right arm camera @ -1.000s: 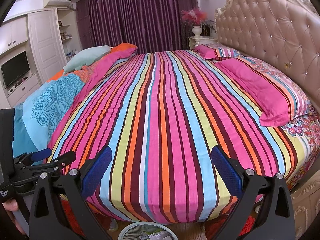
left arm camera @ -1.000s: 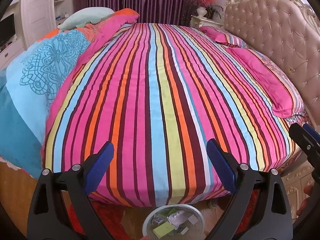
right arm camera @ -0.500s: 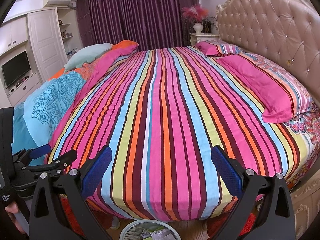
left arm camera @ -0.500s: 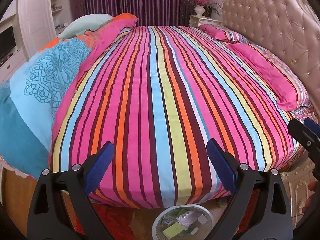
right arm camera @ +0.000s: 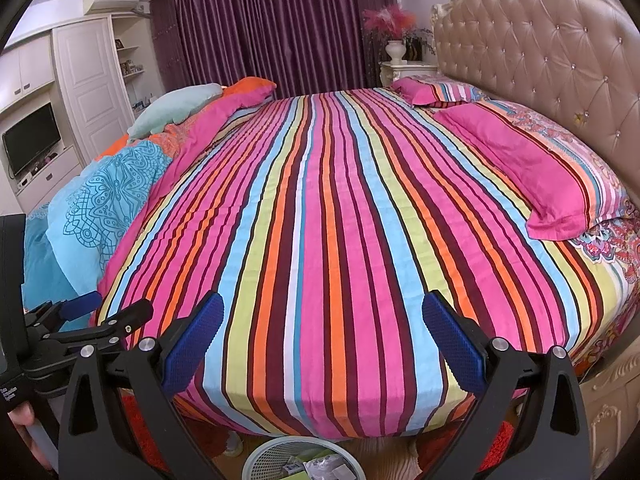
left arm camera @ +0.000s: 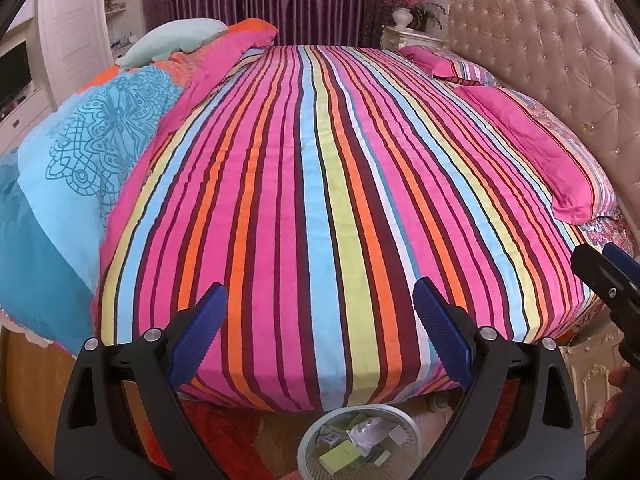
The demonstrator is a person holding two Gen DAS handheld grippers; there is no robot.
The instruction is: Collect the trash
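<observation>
A white mesh waste basket (left arm camera: 312,432) stands on the floor at the foot of the bed, holding paper scraps and a green card (left arm camera: 340,454). It also shows in the right wrist view (right arm camera: 260,456). My left gripper (left arm camera: 318,316) is open and empty, above the basket and the bed's near edge. My right gripper (right arm camera: 322,322) is open and empty, at the same edge. The right gripper shows at the right edge of the left wrist view (left arm camera: 608,276); the left gripper shows at the left of the right wrist view (right arm camera: 92,316). I see no loose trash on the striped bedspread (left arm camera: 320,180).
A blue quilt (left arm camera: 80,160) lies along the bed's left side, pink pillows (left arm camera: 532,152) along the right by the tufted headboard (left arm camera: 560,60). A red rug (left arm camera: 224,436) lies on the wooden floor. White cabinets and a TV (right arm camera: 32,144) stand at the left.
Both grippers have drawn back and tilted a little; the bed sits lower in both views and the basket shows more fully. Both stay open and empty.
</observation>
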